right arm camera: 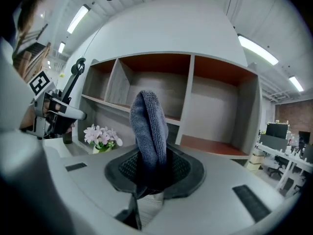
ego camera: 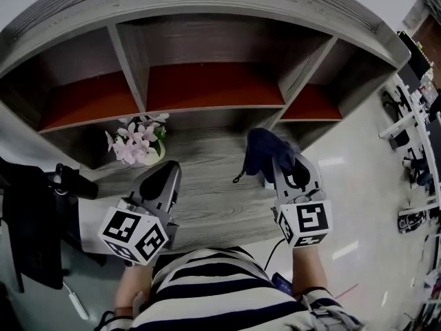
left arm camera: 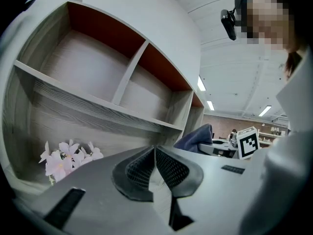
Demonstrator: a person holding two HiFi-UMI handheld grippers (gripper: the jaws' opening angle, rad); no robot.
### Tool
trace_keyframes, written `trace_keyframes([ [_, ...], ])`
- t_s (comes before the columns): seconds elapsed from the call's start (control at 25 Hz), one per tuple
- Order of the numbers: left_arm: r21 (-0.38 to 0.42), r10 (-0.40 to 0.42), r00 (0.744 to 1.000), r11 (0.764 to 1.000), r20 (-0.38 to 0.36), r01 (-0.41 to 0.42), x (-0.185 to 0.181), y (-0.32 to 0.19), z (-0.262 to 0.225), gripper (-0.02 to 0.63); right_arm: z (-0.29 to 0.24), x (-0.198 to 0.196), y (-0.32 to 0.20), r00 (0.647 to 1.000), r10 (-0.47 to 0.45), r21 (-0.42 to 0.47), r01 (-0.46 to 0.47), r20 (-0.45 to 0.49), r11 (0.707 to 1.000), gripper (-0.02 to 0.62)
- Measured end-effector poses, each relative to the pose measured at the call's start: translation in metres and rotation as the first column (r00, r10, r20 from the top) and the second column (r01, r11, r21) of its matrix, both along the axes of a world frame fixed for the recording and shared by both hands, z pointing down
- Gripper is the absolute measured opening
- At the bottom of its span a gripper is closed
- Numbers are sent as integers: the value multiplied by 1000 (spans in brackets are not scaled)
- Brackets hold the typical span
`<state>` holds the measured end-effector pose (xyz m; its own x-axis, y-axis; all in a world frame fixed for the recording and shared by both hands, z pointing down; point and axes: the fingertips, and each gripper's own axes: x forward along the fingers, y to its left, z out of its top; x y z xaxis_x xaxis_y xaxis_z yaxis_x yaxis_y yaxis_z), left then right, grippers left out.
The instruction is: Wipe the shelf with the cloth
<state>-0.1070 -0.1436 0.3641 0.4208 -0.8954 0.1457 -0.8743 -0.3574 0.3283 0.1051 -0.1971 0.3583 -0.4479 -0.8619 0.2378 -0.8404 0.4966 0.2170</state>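
Observation:
A dark blue cloth sticks up from my right gripper, which is shut on it above the grey wooden shelf top. In the right gripper view the cloth stands folded between the jaws of the right gripper, with the shelf's compartments behind it. My left gripper hovers over the left part of the same surface, close to the flowers. Seen in its own view, the left gripper has its jaws pressed together with nothing in them. The cloth shows at that view's right.
A small pot of pink flowers stands on the shelf top at the left, against the back. Upright dividers split the red-backed compartments above. A black chair is at the far left, desks and chairs at the right.

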Motion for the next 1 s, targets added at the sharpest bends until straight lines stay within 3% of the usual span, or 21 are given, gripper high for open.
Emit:
trace_keyframes([
  [0.44,-40,-85,996,996,-23,84,-27,9,19,26,32,-54,12,982,-125,-135,145,144,980,92],
  [0.72,-66,-112,993,992,-27,110,-36,16,29,26,51,-73,20,962,-152,-212,201,228,956,91],
  [1.0,-88,-134,990,987,-31,131,-44,21,37,26,59,-80,25,958,-162,-242,220,238,945,89],
])
